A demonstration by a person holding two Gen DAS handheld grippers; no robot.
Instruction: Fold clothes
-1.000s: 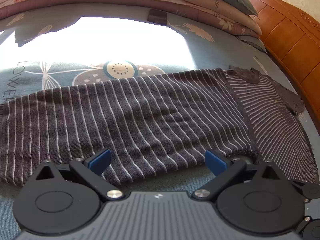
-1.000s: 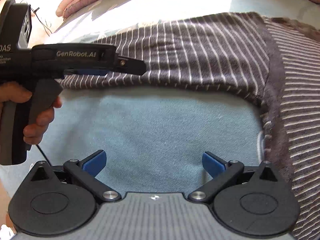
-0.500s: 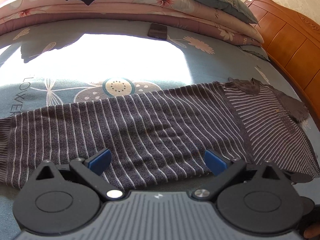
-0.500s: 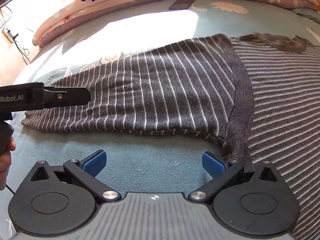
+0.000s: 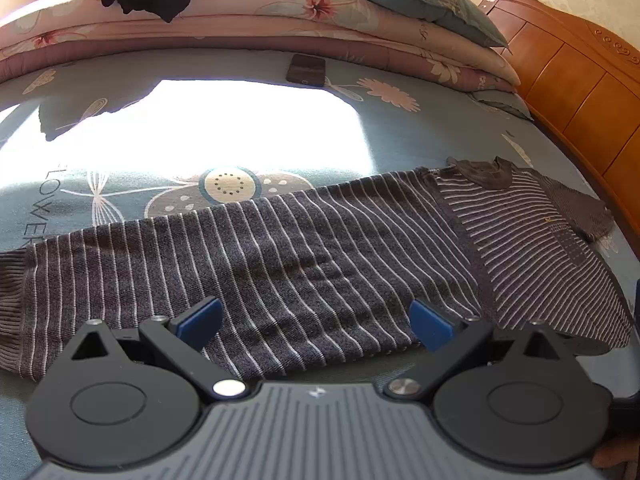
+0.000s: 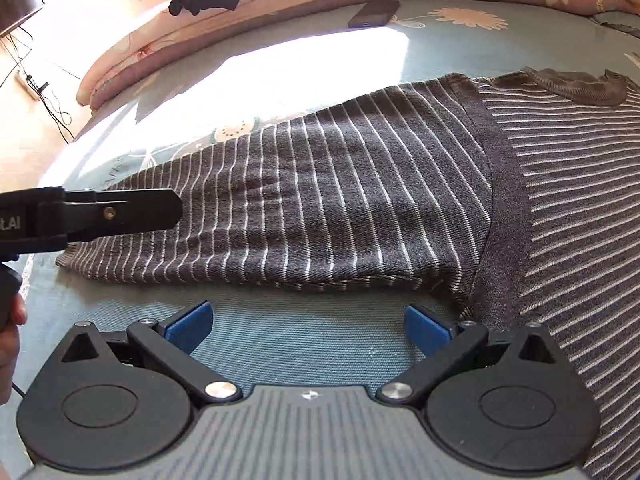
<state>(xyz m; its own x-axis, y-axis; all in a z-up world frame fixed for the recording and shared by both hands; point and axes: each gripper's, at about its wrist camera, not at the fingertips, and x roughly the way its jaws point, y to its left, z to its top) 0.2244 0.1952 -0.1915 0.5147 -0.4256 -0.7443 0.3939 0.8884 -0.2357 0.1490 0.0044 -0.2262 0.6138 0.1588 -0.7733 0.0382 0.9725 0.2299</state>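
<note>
The sleeve (image 5: 248,264) runs crosswise just ahead of the left gripper (image 5: 316,318); the right gripper (image 6: 306,322) sits probably slightly short; both jaws wide, empty.

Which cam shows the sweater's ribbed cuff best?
Left wrist: the grey white-striped knit sweater's ribbed brown cuff lies in plain sight at the sleeve's far left end. In the right wrist view the left tongs cover that sleeve end.

The striped sweater (image 6: 400,208) runs off the right edge of the right wrist picture, so its far side cannot be seen. The left gripper (image 6: 100,216) covers part of the sleeve end. The hand (image 6: 8,344) holding it is cut off at the left edge. Bright sun washes out the middle of the bedsheet (image 5: 224,128).
</note>
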